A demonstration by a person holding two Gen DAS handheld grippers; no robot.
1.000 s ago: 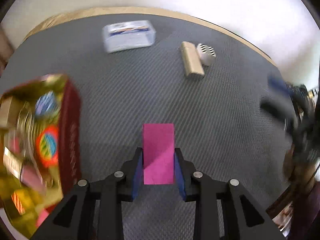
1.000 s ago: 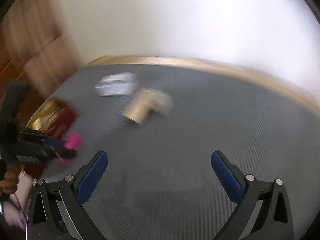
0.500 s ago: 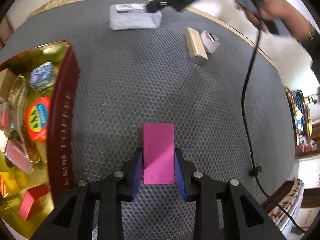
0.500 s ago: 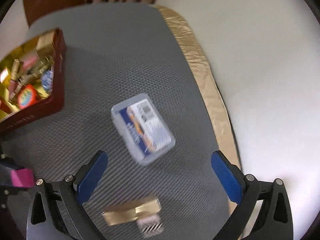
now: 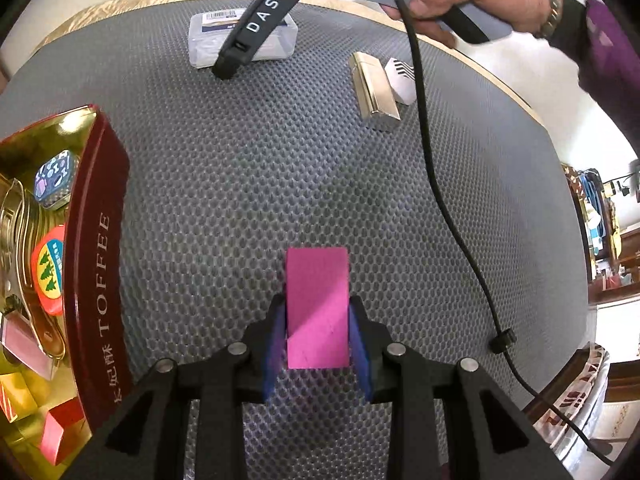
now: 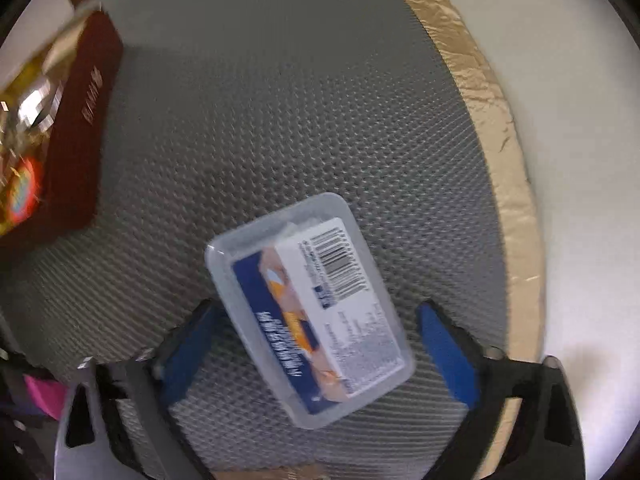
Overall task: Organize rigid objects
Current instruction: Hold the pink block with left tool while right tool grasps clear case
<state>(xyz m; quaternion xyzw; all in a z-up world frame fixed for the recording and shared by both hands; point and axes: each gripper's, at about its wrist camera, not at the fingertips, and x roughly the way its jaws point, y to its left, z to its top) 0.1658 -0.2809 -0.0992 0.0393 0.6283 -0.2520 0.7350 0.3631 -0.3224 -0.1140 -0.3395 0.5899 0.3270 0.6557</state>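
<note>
Gripping the pink block (image 5: 317, 304) by its long sides, the left claw (image 5: 317, 344) holds it over the grey mat (image 5: 280, 168) beside the toffee tin (image 5: 100, 272), probably its destination. The right claw (image 6: 320, 352), spread wide, straddles the clear plastic box (image 6: 308, 304), though blur hides any contact.
</note>
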